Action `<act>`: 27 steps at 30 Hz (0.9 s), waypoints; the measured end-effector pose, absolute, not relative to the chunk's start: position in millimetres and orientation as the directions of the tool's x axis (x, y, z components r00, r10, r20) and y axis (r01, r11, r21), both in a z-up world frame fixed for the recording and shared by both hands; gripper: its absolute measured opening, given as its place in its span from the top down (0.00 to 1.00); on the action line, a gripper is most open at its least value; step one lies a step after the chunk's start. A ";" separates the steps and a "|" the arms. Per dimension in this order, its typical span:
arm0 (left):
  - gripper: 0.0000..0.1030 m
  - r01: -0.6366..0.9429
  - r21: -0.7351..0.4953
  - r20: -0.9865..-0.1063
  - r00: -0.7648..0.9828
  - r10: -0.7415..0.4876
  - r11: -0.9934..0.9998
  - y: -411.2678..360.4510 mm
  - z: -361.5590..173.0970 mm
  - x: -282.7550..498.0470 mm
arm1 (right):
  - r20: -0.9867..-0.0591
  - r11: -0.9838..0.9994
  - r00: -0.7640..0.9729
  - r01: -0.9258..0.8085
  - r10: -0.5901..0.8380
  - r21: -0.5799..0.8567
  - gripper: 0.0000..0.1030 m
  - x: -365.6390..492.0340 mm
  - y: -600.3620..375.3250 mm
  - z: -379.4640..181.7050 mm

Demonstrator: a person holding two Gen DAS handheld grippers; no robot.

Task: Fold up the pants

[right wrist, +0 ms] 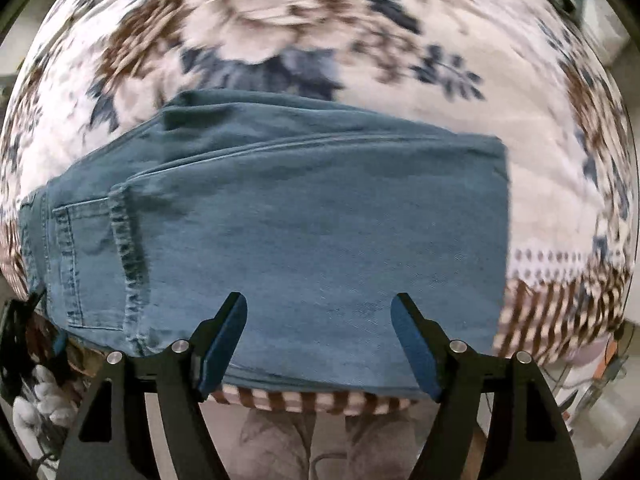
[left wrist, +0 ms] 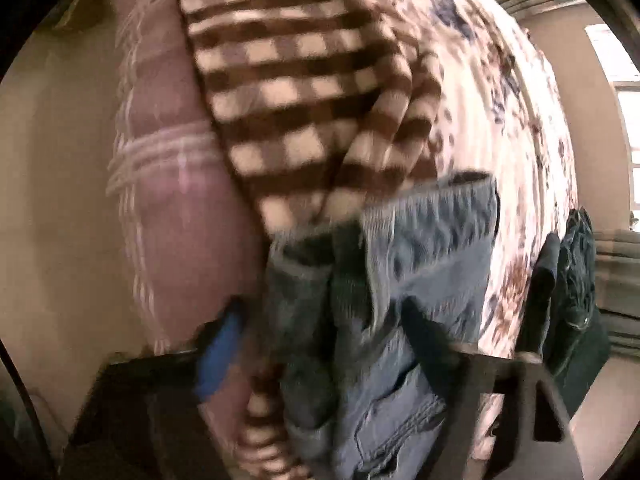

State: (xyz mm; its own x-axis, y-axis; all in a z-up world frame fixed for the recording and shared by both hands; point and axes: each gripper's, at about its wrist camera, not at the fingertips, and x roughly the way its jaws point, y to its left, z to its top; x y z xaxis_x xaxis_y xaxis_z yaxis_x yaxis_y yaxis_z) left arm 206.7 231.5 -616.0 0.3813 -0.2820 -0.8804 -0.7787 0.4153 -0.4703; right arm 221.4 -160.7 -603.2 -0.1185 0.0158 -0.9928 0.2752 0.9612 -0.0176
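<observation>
The blue denim pants (right wrist: pixel 304 224) lie folded into a wide block on the floral bedspread (right wrist: pixel 520 92), their near edge at the bed's striped border and a back pocket (right wrist: pixel 80 264) showing at the left end. The right gripper (right wrist: pixel 319 344) hovers over that near edge with its jaws spread wide and nothing between them. In the blurred left wrist view the left gripper (left wrist: pixel 320 344) has its jaws apart around the waistband end of the pants (left wrist: pixel 408 280), with a checked blanket (left wrist: pixel 296 92) and a pink pillow (left wrist: pixel 172 208) beyond; whether the fingers press the cloth I cannot tell.
</observation>
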 end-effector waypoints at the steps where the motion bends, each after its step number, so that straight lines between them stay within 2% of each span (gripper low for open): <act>1: 0.56 -0.769 -0.473 -0.880 0.391 -0.269 0.430 231.7 -614.8 209.9 | -0.993 0.965 -0.122 0.260 0.009 -0.023 0.25 225.2 -153.9 -605.5; 3: 0.66 -0.753 -0.471 -0.882 0.407 -0.237 0.459 229.9 -609.0 210.4 | -0.991 0.971 -0.132 0.235 -0.008 -0.039 0.25 232.1 -142.6 -610.4; 6: 0.66 -0.725 -0.464 -0.882 0.430 -0.192 0.509 220.1 -599.0 208.8 | -0.989 0.975 -0.147 0.214 -0.025 -0.056 0.25 236.7 -130.6 -615.0; 8: 0.58 -0.734 -0.474 -0.879 0.425 -0.215 0.486 225.8 -608.8 208.8 | -0.988 0.976 -0.154 0.210 -0.030 -0.062 0.25 236.7 -127.4 -619.7; 9: 0.47 -0.744 -0.493 -0.870 0.426 -0.249 0.450 230.1 -620.6 210.9 | -0.987 0.975 -0.156 0.212 -0.029 -0.063 0.25 237.7 -127.5 -621.1; 10: 0.45 -0.751 -0.513 -0.858 0.432 -0.280 0.416 230.7 -633.7 217.7 | -0.987 0.974 -0.160 0.215 -0.029 -0.063 0.25 238.5 -127.4 -622.1; 12: 0.52 -0.753 -0.529 -0.847 0.446 -0.288 0.391 236.8 -640.8 219.4 | -0.987 0.972 -0.160 0.226 -0.024 -0.060 0.25 237.6 -134.5 -626.3; 13: 0.60 -0.745 -0.531 -0.848 0.458 -0.269 0.405 236.8 -637.0 221.8 | -0.987 0.972 -0.160 0.228 -0.021 -0.058 0.25 240.7 -141.5 -628.9; 15: 0.68 -0.720 -0.505 -0.861 0.457 -0.223 0.476 228.2 -619.8 224.9 | -0.988 0.971 -0.152 0.230 -0.028 -0.063 0.25 237.3 -151.1 -629.3; 19: 0.75 -0.683 -0.451 -0.871 0.477 -0.117 0.574 205.8 -573.6 216.7 | -0.992 0.972 -0.120 0.223 -0.045 -0.071 0.25 231.7 -175.6 -617.9; 27: 0.77 -0.528 -0.336 -0.838 0.545 0.009 0.780 131.7 -484.7 211.3 | -0.996 0.970 -0.077 0.239 -0.033 -0.050 0.25 206.7 -230.0 -596.8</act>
State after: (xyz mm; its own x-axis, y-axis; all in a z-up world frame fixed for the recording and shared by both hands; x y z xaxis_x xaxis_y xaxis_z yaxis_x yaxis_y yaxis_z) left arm 211.3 131.7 -484.7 0.5455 0.0086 -0.8381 -0.5281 0.7800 -0.3357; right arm 206.7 -230.0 -596.8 -0.0773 -0.0326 -0.9965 0.2391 0.9697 -0.0503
